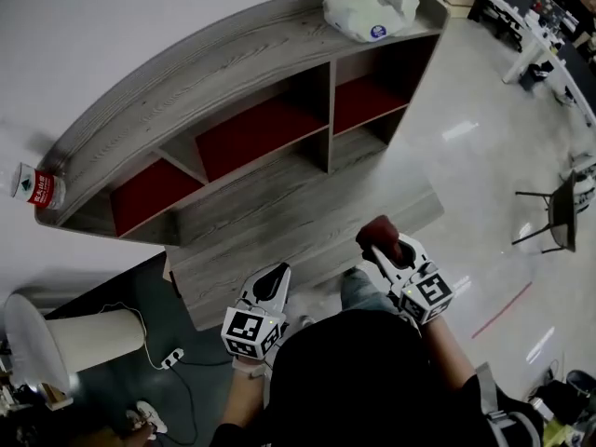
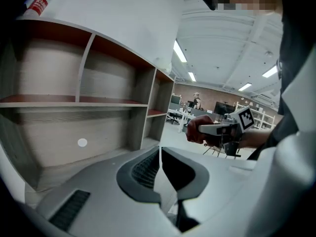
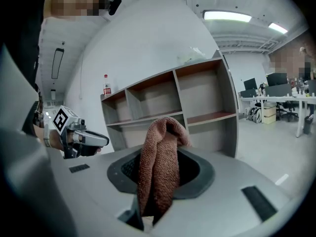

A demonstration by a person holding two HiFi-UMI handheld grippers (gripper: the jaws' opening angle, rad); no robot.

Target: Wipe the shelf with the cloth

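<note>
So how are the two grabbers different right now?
The right gripper pinches a reddish-brown cloth; the left gripper is shut on nothing. The right gripper reaches a little farther toward the shelf than the left gripper. Both are white and point at the shelf.

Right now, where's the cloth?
The cloth is pinched in the right claw, at lower right of the head view, just in front of the shelf's lower ledge.
</note>
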